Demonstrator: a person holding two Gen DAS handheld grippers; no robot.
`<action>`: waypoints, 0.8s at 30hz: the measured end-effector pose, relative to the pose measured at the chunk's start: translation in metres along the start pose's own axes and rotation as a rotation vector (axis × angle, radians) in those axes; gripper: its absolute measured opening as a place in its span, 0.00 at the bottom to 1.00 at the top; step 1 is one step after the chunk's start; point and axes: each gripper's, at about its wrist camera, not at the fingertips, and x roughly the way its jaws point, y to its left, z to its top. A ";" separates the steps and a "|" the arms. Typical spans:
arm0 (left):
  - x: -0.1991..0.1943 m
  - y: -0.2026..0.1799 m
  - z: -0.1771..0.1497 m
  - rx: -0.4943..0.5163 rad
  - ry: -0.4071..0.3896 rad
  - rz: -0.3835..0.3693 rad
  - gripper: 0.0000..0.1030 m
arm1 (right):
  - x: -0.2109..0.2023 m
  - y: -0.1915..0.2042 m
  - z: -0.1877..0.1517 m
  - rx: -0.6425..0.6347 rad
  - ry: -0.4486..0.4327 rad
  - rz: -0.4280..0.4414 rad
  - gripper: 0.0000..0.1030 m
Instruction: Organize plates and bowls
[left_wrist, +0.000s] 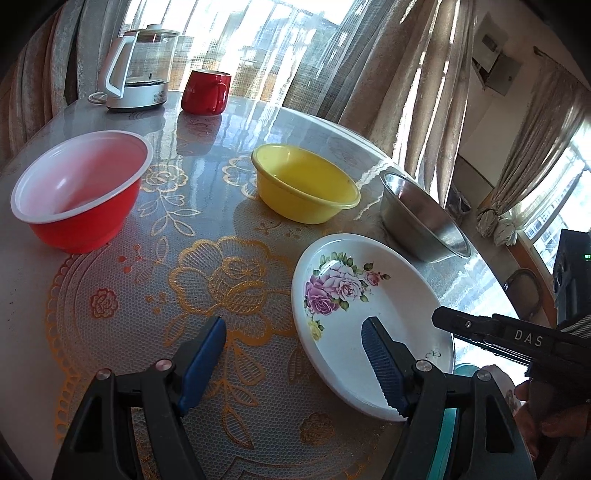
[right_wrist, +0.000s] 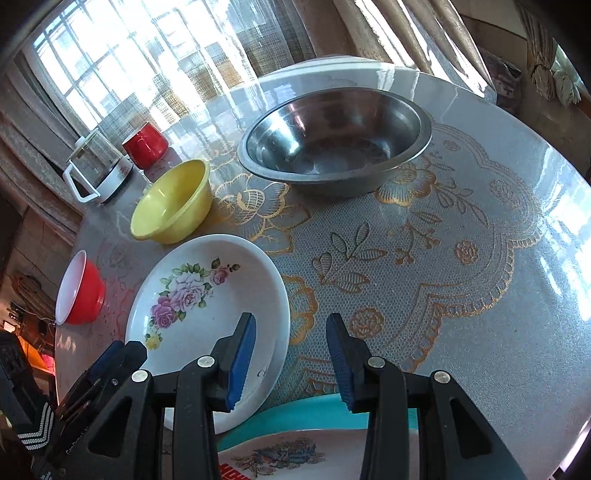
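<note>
1. Looking along your left hand-held gripper (left_wrist: 293, 356), you see its blue fingers (left_wrist: 207, 354) spread wide with nothing clamped; the right-side finger hangs over the floral plate (left_wrist: 369, 314), the left-side one over the bare lace mat (left_wrist: 166, 295).
2. The floral plate lies at the near right edge of the worktop (left_wrist: 229, 122), its rim overhanging something teal below.
3. The red bowl (left_wrist: 81, 192) stands upright toward the left edge, the yellow bowl (left_wrist: 304, 184) near the middle, and the steel bowl (left_wrist: 424, 218) by the right edge, just beyond the plate.
4. A glass kettle (left_wrist: 138, 70) and a red mug (left_wrist: 205, 92) stand at the far edge by the window.
5. Your right hand-held gripper (left_wrist: 491, 330) reaches in from the right, over the plate's rim.
6. From the right wrist, your right hand-held gripper (right_wrist: 291, 362) is partly open and empty; its left finger (right_wrist: 242, 362) overlaps the floral plate (right_wrist: 207, 295), but whether it touches is unclear.
7. The steel bowl (right_wrist: 332, 136) sits toward the far edge, the yellow bowl (right_wrist: 171, 203) to its left, and the red bowl (right_wrist: 79, 291) at the left edge.
8. A teal tray (right_wrist: 295, 417) with a printed design shows below the near edge.
</note>
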 end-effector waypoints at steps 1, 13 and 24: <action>0.000 0.000 0.000 -0.001 0.000 -0.007 0.73 | 0.002 0.000 0.000 -0.002 0.004 0.000 0.39; 0.009 -0.006 0.005 0.020 0.024 -0.063 0.64 | 0.020 0.015 0.001 -0.019 0.025 0.027 0.34; 0.013 -0.008 0.005 0.030 0.047 -0.079 0.41 | 0.025 0.028 0.001 -0.056 0.018 0.000 0.25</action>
